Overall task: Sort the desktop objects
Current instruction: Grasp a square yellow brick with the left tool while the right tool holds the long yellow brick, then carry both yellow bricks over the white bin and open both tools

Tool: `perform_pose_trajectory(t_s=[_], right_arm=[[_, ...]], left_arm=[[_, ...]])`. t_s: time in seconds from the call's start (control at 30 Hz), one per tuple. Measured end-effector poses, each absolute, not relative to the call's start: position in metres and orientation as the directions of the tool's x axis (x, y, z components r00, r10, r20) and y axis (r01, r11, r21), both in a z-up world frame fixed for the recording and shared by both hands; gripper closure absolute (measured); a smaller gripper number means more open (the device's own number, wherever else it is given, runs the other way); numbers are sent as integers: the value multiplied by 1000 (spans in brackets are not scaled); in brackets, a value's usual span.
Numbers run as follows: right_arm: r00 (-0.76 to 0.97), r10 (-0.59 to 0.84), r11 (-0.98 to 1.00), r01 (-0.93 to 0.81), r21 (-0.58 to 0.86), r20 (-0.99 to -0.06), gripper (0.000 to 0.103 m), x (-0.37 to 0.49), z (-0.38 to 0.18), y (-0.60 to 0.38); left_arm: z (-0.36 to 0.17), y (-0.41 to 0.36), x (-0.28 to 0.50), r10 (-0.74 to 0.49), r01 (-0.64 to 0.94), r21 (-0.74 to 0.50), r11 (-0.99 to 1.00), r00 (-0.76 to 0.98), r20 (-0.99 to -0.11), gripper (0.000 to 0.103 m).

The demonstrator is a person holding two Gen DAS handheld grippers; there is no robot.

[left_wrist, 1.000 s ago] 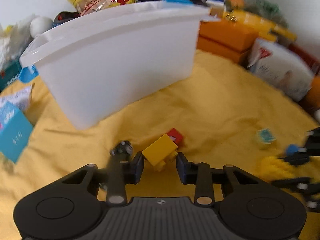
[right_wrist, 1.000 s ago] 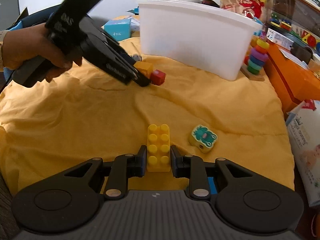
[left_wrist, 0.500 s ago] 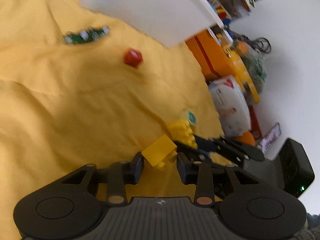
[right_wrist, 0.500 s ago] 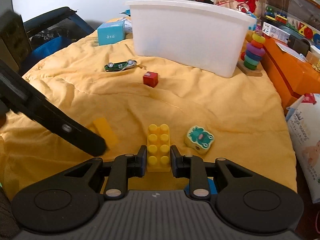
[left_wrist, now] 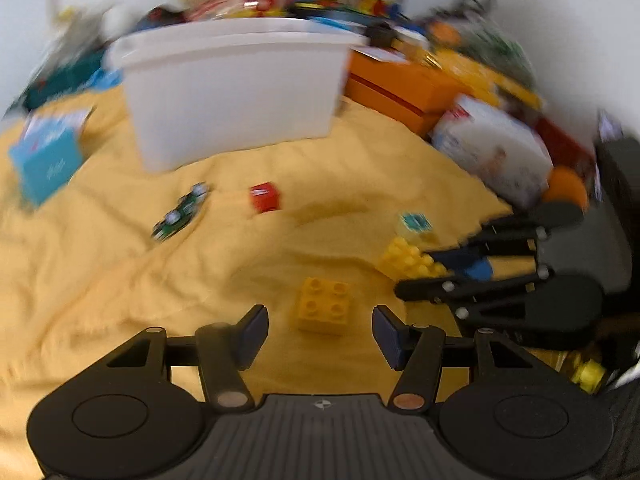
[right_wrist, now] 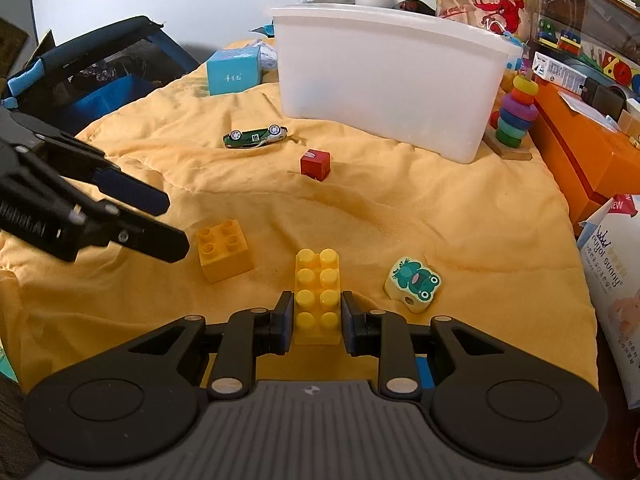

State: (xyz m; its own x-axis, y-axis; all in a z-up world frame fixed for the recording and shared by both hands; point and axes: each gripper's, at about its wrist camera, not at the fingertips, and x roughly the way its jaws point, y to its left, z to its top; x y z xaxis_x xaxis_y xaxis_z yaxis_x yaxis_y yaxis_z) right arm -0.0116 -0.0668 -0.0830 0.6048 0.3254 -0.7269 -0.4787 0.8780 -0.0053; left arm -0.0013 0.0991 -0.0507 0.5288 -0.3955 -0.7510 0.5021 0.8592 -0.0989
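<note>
A square yellow brick [left_wrist: 325, 310] [right_wrist: 224, 250] lies on the yellow cloth [right_wrist: 440, 208], studs up. My left gripper [left_wrist: 320, 332] [right_wrist: 176, 224] is just behind it with its jaws opening, and the pads are clear of the brick. My right gripper [right_wrist: 316, 316] [left_wrist: 416, 274] is shut on a long yellow brick [right_wrist: 318, 296] [left_wrist: 404, 260] that rests on the cloth, a short way right of the square one. Farther back lie a red cube [right_wrist: 315, 164], a green toy car [right_wrist: 256, 136] on its side and a frog block [right_wrist: 413, 284].
A tall white bin [right_wrist: 384, 80] stands at the back of the cloth. A blue box [right_wrist: 234, 70] is to its left, a ring stacker [right_wrist: 516, 114] and an orange box [right_wrist: 580, 148] to its right. A white carton [right_wrist: 612, 280] borders the right edge.
My left gripper carried the square yellow brick from beside the red cube to near the long brick, opened, and the brick now lies on the cloth. The right gripper stayed put.
</note>
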Motion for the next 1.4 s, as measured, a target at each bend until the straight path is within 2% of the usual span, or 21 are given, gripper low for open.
perform_pose_trajectory(t_s=[0.13, 0.27, 0.33, 0.37, 0.4, 0.57, 0.73, 0.83, 1.0, 1.13, 1.23, 1.27, 1.3, 1.33, 1.37, 1.4], right_arm=[[601, 324, 876, -482, -8, -730, 76, -12, -84, -67], [601, 320, 873, -487, -18, -732, 75, -11, -86, -65], [602, 315, 870, -493, -30, -733, 74, -12, -89, -64], [608, 314, 867, -496, -40, -729, 74, -13, -90, -63], [613, 314, 863, -503, -51, -726, 74, -14, -90, -62], [612, 323, 845, -531, -72, -721, 76, -15, -87, -62], [648, 358, 866, -500, -21, -673, 76, -2, -59, -71], [694, 370, 873, -488, -25, -618, 76, 15, -34, -74], [786, 383, 884, -464, -54, -485, 76, 61, 16, -71], [839, 369, 911, -412, -24, -401, 76, 114, 53, -63], [849, 341, 923, -383, -25, -404, 76, 149, 60, -56], [849, 322, 930, -366, -25, -418, 75, 162, 59, -52], [848, 307, 936, -351, -24, -432, 73, 171, 56, -51], [846, 281, 944, -330, -30, -454, 57, 181, 50, -49], [834, 258, 947, -317, -42, -488, 50, 188, 43, -48], [818, 248, 947, -317, -46, -519, 51, 192, 35, -48]], left_arm=[[-64, 81, 9, -346, 538, -14, 843, 522, -779, 42], [-79, 77, 22, -336, 539, -18, 842, 497, -800, 42], [-79, 78, 22, -363, 548, -36, 836, 502, -785, 56], [-78, 79, 23, -369, 544, -45, 838, 504, -781, 66], [-77, 80, 25, -376, 542, -57, 839, 500, -780, 69], [-56, 85, 25, -396, 533, -67, 843, 533, -748, 69], [2, 90, 39, -400, 527, 16, 849, 664, -632, 69], [42, 92, 62, -380, 510, 102, 854, 745, -548, 69], [90, 99, 122, -326, 427, 133, 894, 827, -458, 69], [102, 100, 171, -274, 370, 135, 919, 846, -457, 69], [84, 98, 207, -184, 315, 156, 936, 818, -546, 68], [76, 97, 215, -155, 290, 155, 944, 808, -569, 62], [68, 98, 219, -141, 270, 135, 953, 795, -590, 57], [64, 100, 218, -154, 268, 106, 958, 787, -598, 57], [61, 103, 214, -190, 285, 70, 956, 782, -594, 56], [59, 105, 206, -220, 305, 51, 951, 782, -583, 53]])
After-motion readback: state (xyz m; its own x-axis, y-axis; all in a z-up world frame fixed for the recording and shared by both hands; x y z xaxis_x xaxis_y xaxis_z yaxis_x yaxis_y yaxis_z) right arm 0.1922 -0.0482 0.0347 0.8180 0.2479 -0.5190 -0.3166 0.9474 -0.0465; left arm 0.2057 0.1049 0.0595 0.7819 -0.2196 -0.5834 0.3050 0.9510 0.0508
